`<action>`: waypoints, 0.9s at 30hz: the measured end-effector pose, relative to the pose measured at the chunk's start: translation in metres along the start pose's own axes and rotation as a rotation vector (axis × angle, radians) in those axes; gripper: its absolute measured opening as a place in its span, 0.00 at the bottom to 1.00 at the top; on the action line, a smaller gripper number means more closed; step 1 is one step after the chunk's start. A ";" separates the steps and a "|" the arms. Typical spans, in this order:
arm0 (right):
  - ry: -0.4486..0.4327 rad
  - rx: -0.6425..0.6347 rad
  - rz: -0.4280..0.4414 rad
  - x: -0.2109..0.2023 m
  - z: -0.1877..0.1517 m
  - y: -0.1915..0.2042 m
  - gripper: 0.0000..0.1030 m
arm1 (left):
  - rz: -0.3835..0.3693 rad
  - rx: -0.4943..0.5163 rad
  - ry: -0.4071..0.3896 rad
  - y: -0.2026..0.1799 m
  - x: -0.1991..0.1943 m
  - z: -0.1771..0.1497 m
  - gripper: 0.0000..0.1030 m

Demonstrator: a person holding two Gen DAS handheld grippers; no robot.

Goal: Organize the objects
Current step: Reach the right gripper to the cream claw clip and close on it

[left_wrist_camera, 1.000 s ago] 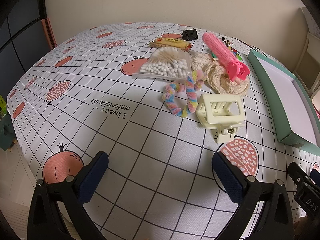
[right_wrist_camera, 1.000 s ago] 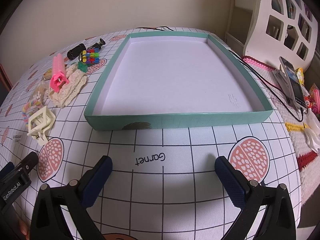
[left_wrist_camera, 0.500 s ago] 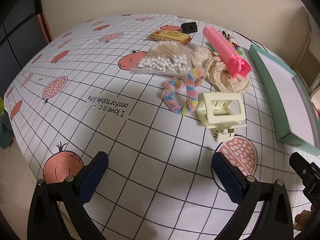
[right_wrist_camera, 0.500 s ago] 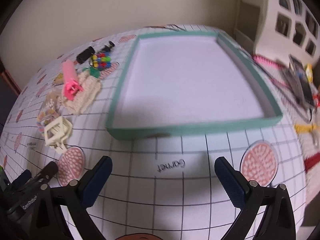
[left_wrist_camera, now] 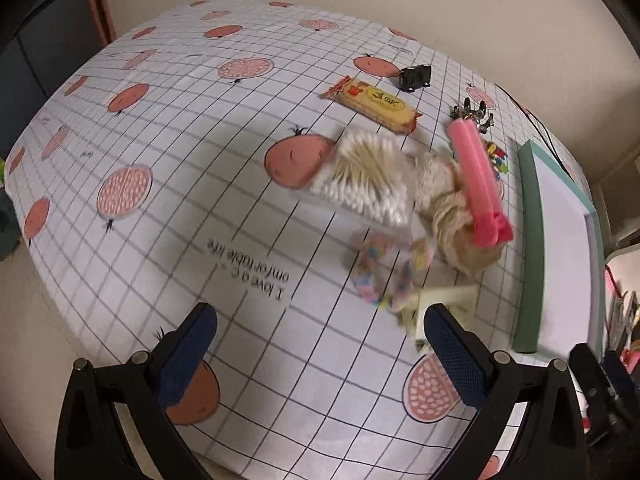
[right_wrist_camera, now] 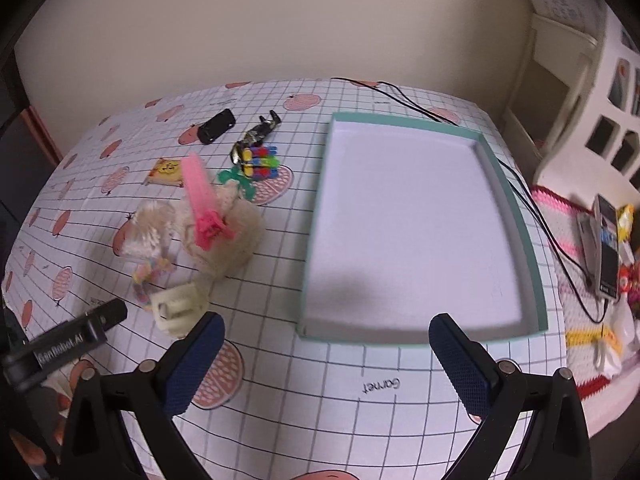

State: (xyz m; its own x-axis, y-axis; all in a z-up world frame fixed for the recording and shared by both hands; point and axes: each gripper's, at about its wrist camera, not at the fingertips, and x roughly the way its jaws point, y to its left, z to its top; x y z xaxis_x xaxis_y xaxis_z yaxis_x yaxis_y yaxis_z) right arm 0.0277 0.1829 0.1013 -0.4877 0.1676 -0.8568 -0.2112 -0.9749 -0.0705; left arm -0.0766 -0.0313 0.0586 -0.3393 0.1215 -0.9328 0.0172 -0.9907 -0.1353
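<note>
Both claws [left_wrist_camera: 320, 354] [right_wrist_camera: 328, 362] nearer; one tray [right_wrist_camera: 516, 216]

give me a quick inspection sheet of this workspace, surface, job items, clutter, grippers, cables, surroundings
surface: tablecloth with grid and fruit print, flat.
job's things: teal tray holds nothing; pink clip lies on lace cloth; cotton swabs, cream claw clip, snack bar on the cloth.
clutter: colourful beads, black case.
grippers: left gripper and right gripper open, holding nothing.
cables: black cable runs past the tray to a phone.
surroundings: white shelf, plain wall.
</note>
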 end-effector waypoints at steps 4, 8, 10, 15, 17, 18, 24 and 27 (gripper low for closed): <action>0.037 -0.015 0.032 0.007 0.013 0.013 1.00 | 0.020 0.029 0.005 0.003 -0.008 0.026 1.00; 0.080 -0.061 0.053 0.020 0.021 0.033 1.00 | 0.032 0.064 0.033 0.004 -0.003 0.045 1.00; 0.094 -0.097 0.058 0.025 0.024 0.045 1.00 | 0.026 0.060 0.060 0.006 0.001 0.050 1.00; 0.126 -0.182 0.079 0.037 0.029 0.070 1.00 | 0.048 0.078 0.067 0.004 0.005 0.067 1.00; 0.133 -0.206 0.099 0.042 0.029 0.077 1.00 | 0.046 0.082 0.046 0.004 0.003 0.072 1.00; 0.132 -0.210 0.106 0.045 0.028 0.079 1.00 | 0.038 0.079 0.034 0.004 0.003 0.073 1.00; 0.171 -0.223 0.142 0.061 0.019 0.089 1.00 | -0.008 0.053 0.085 0.012 0.027 0.067 1.00; 0.170 -0.235 0.144 0.064 0.015 0.093 1.00 | -0.025 0.037 0.080 0.015 0.028 0.066 1.00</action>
State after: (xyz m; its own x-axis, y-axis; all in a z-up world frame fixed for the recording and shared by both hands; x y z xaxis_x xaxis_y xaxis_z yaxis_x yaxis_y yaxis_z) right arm -0.0365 0.1051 0.0475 -0.3453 0.0179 -0.9383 0.0609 -0.9973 -0.0415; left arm -0.1475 -0.0469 0.0521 -0.2628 0.1489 -0.9533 -0.0256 -0.9887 -0.1474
